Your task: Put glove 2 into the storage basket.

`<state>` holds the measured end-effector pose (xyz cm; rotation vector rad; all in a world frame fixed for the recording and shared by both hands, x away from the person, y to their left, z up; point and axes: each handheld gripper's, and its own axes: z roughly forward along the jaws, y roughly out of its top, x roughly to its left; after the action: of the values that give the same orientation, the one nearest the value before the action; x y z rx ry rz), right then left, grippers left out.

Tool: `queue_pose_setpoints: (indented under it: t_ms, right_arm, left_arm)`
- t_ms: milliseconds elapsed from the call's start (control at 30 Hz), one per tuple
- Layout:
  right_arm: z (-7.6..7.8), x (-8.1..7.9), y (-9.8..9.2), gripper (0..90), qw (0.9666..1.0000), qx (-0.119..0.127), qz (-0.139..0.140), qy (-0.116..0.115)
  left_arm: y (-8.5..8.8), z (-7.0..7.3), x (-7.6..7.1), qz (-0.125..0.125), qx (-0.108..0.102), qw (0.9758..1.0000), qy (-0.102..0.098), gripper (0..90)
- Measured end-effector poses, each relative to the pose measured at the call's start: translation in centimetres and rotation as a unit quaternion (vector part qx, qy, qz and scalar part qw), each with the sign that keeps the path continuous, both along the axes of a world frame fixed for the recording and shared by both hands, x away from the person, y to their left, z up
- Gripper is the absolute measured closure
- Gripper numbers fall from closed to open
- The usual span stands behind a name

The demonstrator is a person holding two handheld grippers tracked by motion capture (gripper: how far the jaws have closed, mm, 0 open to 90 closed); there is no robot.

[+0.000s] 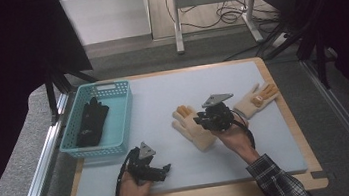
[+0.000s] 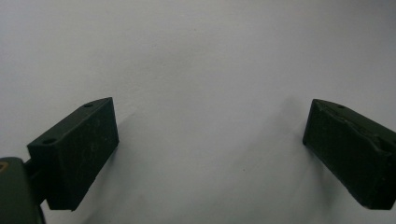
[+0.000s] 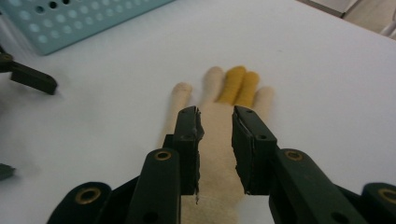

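A cream glove with two yellow fingers (image 1: 192,126) (image 3: 236,84) lies flat on the grey mat, fingers pointing away from me. My right gripper (image 1: 200,121) (image 3: 216,116) hovers low over its cuff, jaws a small gap apart, with the glove's palm showing between them and neither pad pressing on it. A second cream glove (image 1: 256,99) lies to the right near the mat's far corner. My left gripper (image 1: 167,169) (image 2: 210,121) rests near the front edge, jaws wide open over bare mat.
A light blue basket (image 1: 113,147) (image 3: 70,18) stands at the mat's left side with a black glove (image 1: 90,121) inside. The grey mat (image 1: 162,94) sits on a wooden board. One left jaw tip (image 3: 32,79) appears at the left of the right gripper view.
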<state>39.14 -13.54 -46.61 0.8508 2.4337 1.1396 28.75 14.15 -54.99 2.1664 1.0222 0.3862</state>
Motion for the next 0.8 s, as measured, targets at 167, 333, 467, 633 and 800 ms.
queue_pose_setpoints:
  t_ms: [167, 333, 467, 633, 800]
  right_arm:
    - [-1.1, 0.6, -2.3, 73.7, 0.9995, -0.012, -0.025, 0.012]
    - [-2.7, 1.1, -3.7, 76.0, 0.9986, -0.026, -0.042, 0.022]
    - [-4.4, 1.2, -4.9, 76.2, 0.9977, -0.024, -0.047, 0.043]
    - [-5.7, 0.2, -5.1, 76.2, 0.9978, -0.019, -0.028, 0.058]
    - [-6.0, -1.1, -4.5, 76.0, 0.998, -0.008, -0.008, 0.062]
  left_arm:
    - [0.0, 0.0, 0.0, 0.001, -0.001, 1.0, 0.001, 3.7]
    - [0.0, 0.0, 0.0, 0.002, -0.003, 1.0, 0.001, 3.7]
    - [0.0, 0.0, 0.0, 0.002, -0.002, 1.0, 0.001, 3.7]
    - [0.0, 0.0, 0.0, 0.002, -0.002, 1.0, 0.001, 3.7]
    - [0.0, 0.0, 0.0, 0.002, -0.002, 1.0, 0.001, 3.7]
